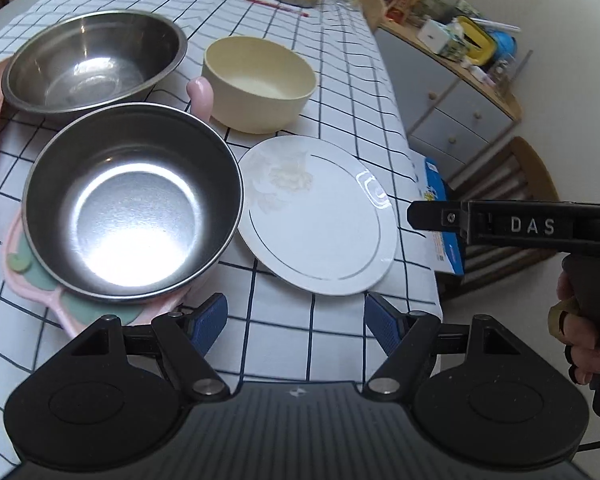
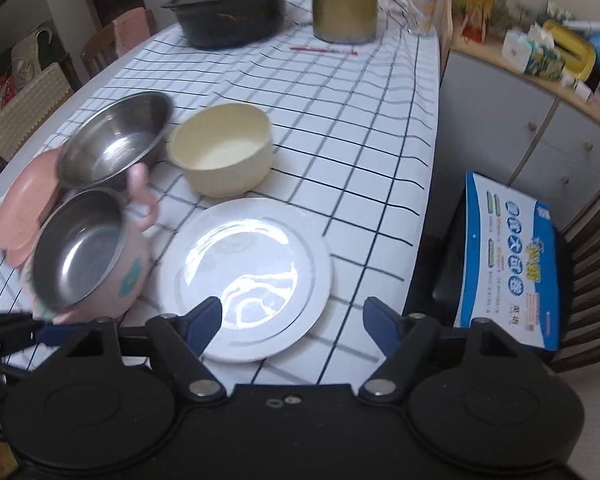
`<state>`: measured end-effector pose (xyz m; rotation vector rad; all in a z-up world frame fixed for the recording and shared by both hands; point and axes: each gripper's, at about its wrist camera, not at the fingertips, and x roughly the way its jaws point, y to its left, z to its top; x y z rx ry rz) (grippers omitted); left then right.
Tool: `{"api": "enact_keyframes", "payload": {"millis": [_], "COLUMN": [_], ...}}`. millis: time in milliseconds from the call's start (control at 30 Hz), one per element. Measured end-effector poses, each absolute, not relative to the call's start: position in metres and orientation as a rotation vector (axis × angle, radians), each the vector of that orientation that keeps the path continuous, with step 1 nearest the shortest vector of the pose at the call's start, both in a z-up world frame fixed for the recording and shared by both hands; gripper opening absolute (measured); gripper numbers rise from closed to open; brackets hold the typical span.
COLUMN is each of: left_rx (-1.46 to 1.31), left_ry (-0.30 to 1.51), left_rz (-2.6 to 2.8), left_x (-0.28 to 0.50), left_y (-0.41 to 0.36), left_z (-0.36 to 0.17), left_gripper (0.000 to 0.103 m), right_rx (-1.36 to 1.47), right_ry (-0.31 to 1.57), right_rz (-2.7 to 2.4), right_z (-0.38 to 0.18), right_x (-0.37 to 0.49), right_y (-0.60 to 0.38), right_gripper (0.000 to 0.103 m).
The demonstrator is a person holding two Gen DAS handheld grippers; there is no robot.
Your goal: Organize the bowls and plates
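Observation:
A pink bowl with a steel liner (image 1: 134,204) (image 2: 84,252) stands at the table's near left, its handle toward the back. Behind it are a steel bowl (image 1: 94,60) (image 2: 116,142), a cream bowl (image 1: 260,80) (image 2: 224,148) and a pink plate (image 2: 20,208). A white plate (image 1: 318,216) (image 2: 246,276) lies near the table's right edge. My left gripper (image 1: 296,326) is open, just short of the pink bowl and the white plate. My right gripper (image 2: 292,326) is open, its left finger over the white plate's near rim. It also shows from the side in the left wrist view (image 1: 420,216).
A black lidded pot (image 2: 228,12), a gold kettle (image 2: 344,0) and a red pen (image 2: 324,50) sit at the table's far end. A chair with a blue and white box (image 2: 508,260) stands right of the table. A cluttered cabinet (image 2: 540,120) is beyond.

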<state>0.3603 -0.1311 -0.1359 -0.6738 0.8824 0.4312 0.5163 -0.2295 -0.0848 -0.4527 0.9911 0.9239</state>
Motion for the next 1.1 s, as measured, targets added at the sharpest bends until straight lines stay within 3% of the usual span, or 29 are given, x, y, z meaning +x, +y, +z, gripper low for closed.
{"api": "enact_keyframes", "payload": {"millis": [133,200,267,467,533,733,1100], "left_rx": [-0.638,-0.669,-0.736,-0.809,-0.813,-0.809,-0.782], "left_ry": [0.856,0.840,0.842,0.831,0.828,0.841,0.835], "left_rz": [0.492,0.528,0.547,0.594,0.596,0.597,0.531], "left_x": [0.374,0.372,0.370,0.372,0.372,0.371,0.368], "left_y": [-0.140,-0.144,-0.147,-0.148,-0.147,-0.144,-0.143], "left_z": [-0.137,-0.138,-0.143,-0.156,-0.158,-0.162,-0.165], "left_gripper": [0.073,0.061,0.059,0.053,0.046,0.039,0.039], "right_rx": [-0.444,-0.458,-0.473,-0.508,-0.499,-0.463,-0.461], "right_ry": [1.042,1.059,1.071,1.091,1.117,1.172,1.133], "right_rz": [0.942,0.956,0.971,1.029,1.045,1.079,1.111], "right_z": [-0.101,-0.109,-0.116,-0.128,-0.133,-0.143,-0.136], "right_x": [0.546,0.557,0.566,0.587,0.595,0.609,0.593], "right_y": [-0.217,-0.208,-0.199,-0.173,-0.167,-0.158,-0.201], "right_gripper": [0.068,0.061,0.053,0.045,0.042,0.013,0.001]}}
